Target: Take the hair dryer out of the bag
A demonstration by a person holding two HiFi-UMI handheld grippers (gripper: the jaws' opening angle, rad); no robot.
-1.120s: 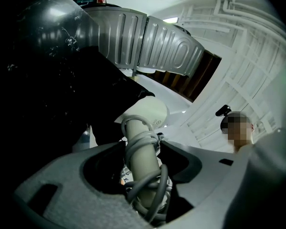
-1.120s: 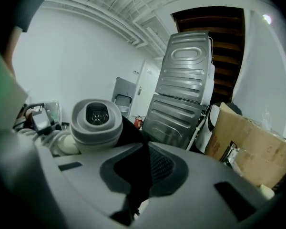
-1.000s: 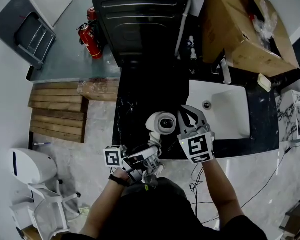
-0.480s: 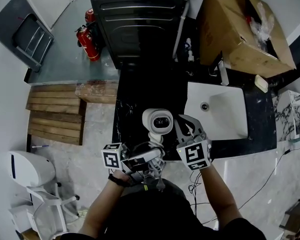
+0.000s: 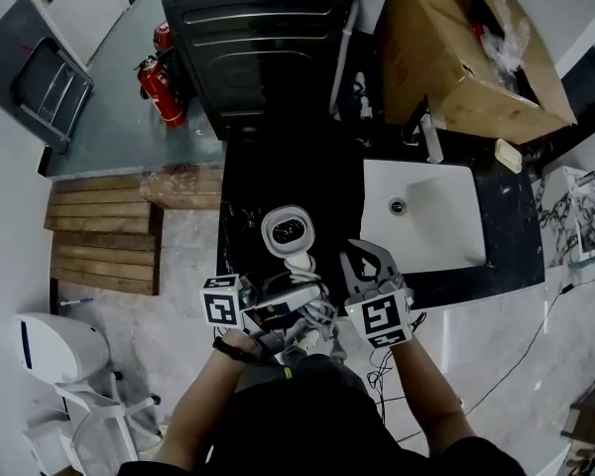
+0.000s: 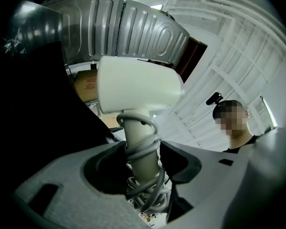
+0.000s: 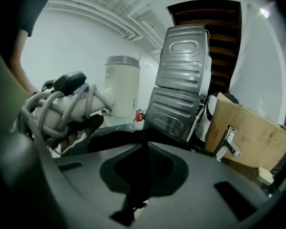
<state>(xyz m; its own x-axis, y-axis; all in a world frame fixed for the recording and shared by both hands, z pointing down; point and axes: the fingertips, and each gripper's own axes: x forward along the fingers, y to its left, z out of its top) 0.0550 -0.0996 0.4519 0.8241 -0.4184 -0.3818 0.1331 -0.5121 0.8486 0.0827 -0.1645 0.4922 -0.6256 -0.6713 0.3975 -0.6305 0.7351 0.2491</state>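
Note:
The white hair dryer (image 5: pixel 288 234) stands with its barrel pointing up, over the black counter (image 5: pixel 288 167). My left gripper (image 5: pixel 309 297) is shut on its handle, which has the grey cord wound round it; in the left gripper view the jaws (image 6: pixel 143 161) clamp the handle below the dryer's head (image 6: pixel 138 87). My right gripper (image 5: pixel 363 258), just right of the dryer, is shut on a fold of the black bag (image 7: pixel 119 137), which runs between its jaws (image 7: pixel 145 149). The dryer's wrapped handle (image 7: pixel 69 106) shows at the left of the right gripper view, clear of the bag.
A white sink (image 5: pixel 426 216) with a faucet (image 5: pixel 431 139) lies right of the grippers. Behind it stands an open cardboard box (image 5: pixel 466 58). A dark ribbed metal unit (image 5: pixel 258 38) is at the far end. A red fire extinguisher (image 5: pixel 159 82) and wooden pallets (image 5: pixel 104 236) are on the floor at left.
The left gripper has raised the hair dryer, and its head has shifted left, away from the right gripper. The right gripper has drawn slightly back toward the person.

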